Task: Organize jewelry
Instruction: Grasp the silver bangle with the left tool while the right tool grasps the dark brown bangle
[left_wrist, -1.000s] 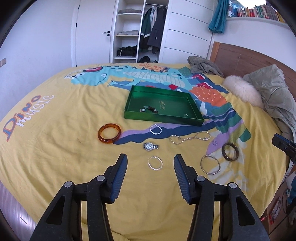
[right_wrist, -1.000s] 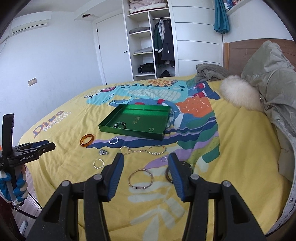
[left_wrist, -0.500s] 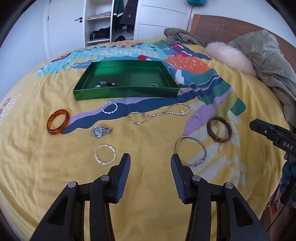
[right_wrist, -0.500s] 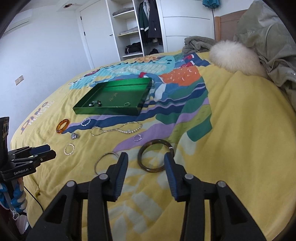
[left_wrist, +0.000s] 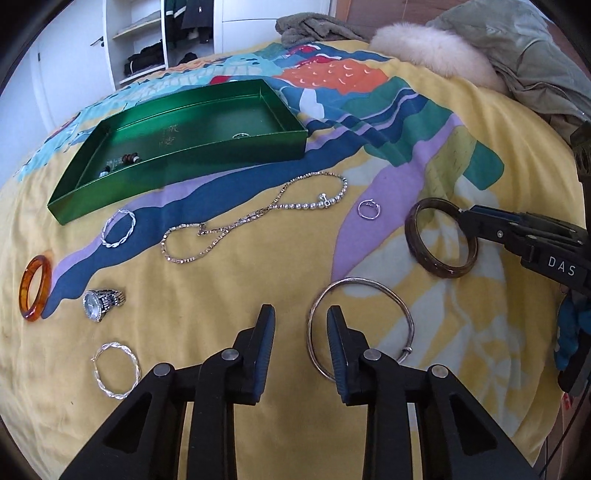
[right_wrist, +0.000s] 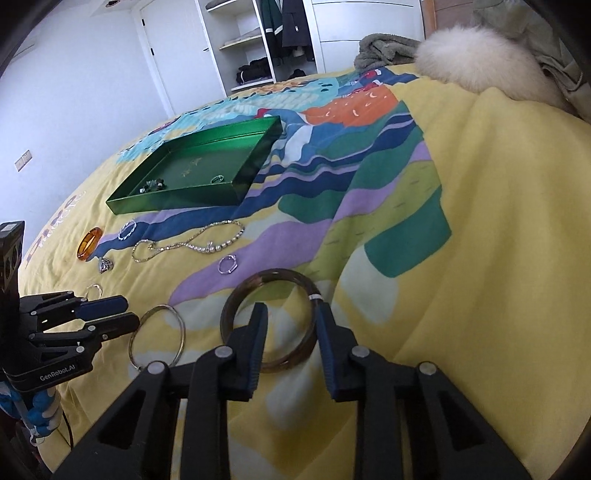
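Observation:
On the yellow bedspread, my left gripper (left_wrist: 301, 317) hangs low over the thin silver bangle (left_wrist: 373, 284). Its jaws are closing with the bangle's left rim between them, and the pads are clear of it. My right gripper (right_wrist: 291, 310) straddles the right rim of the dark brown bangle (right_wrist: 269, 275), one finger inside the ring. Its jaws are closing too, and its pads are not pressing. The green tray (left_wrist: 184, 162) lies farther back and holds a beaded bracelet (left_wrist: 122, 162) and a small ring (left_wrist: 242, 135).
Loose on the spread lie an amber bangle (left_wrist: 35, 291), a watch (left_wrist: 99, 302), two twisted silver hoops (left_wrist: 118, 225) (left_wrist: 116, 369), a chain necklace (left_wrist: 258, 214) and a small ring (left_wrist: 367, 209). A fur-trimmed coat (left_wrist: 436, 48) sits at the back right.
Both grippers have dropped toward the bed and narrowed their jaws. The left shifted right from the twisted hoop to the silver bangle. The right shifted from the silver bangle to the brown bangle.

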